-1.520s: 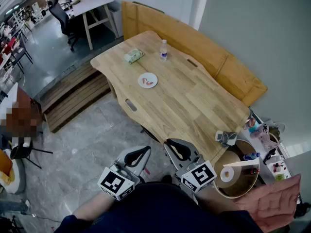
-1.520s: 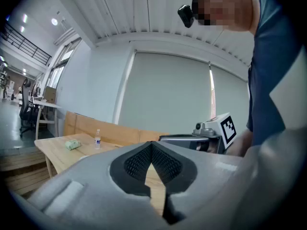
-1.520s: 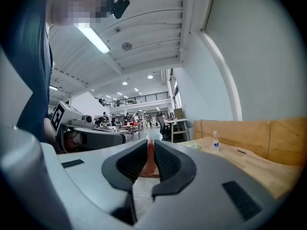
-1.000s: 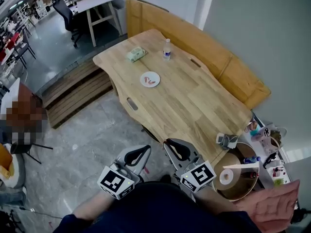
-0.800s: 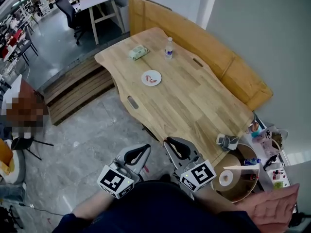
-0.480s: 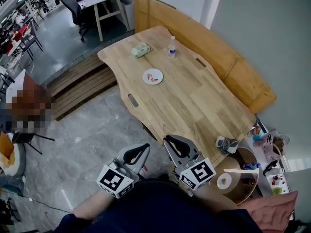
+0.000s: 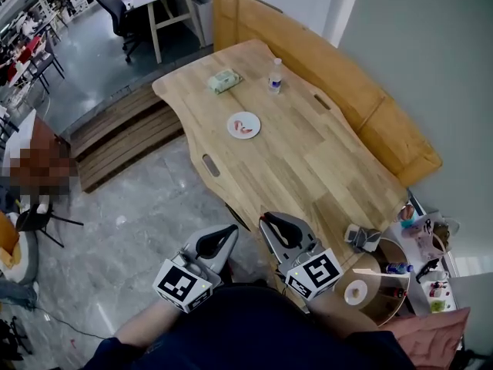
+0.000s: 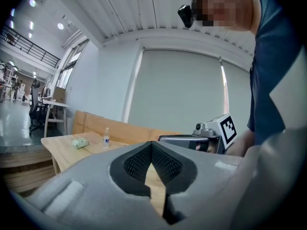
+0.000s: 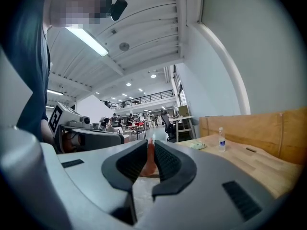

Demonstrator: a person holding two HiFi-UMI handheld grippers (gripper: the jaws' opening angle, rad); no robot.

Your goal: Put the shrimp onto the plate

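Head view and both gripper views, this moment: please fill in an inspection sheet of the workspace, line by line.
surface: wooden table, mostly bare.
job's things: the shrimp lies on the white plate, toward the table's far end.
clutter: green tissue pack and upright water bottle beyond the plate; small grey device at the near corner.
grippers: left gripper and right gripper both shut with nothing held, kept close to the person's body, well short of the plate.
cables: nothing seen.
surroundings: wooden bench along the wall, wooden steps beside the table, office chair at a desk, cluttered shelf at the right.
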